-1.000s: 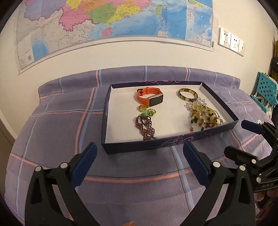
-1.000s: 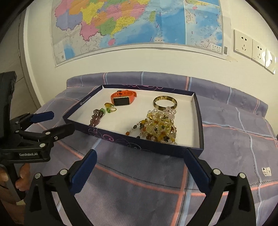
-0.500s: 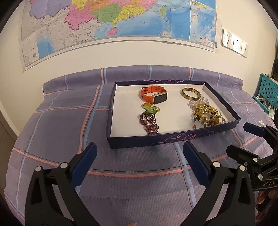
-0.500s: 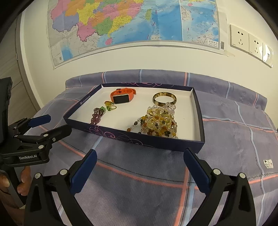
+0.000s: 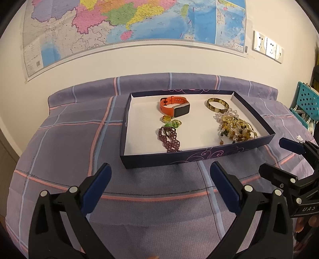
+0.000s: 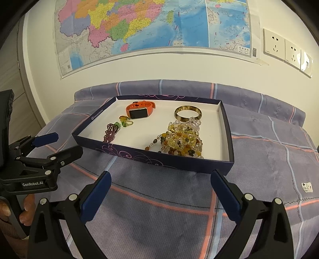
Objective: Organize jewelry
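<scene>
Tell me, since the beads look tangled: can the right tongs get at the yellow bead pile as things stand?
Probably yes. The right tongs are open and empty, facing the tray, whose wall is low. The yellow bead pile lies just behind that wall with nothing above it.

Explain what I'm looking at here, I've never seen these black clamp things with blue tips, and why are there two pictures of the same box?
There is no robot here. A person holds a hand-held gripper in each hand, each with a camera looking forward along its two blue-padded fingers. One picture comes from the left hand-held gripper, the other from the right hand-held gripper, so each also sees the other at its edge. Both are open and hold nothing. On the purple checked bedspread sits a shallow dark blue box. Inside lie an orange smartwatch, a bangle, small green and yellow rings, a purple bead bracelet and a heap of amber beads. A map hangs on the wall.
</scene>
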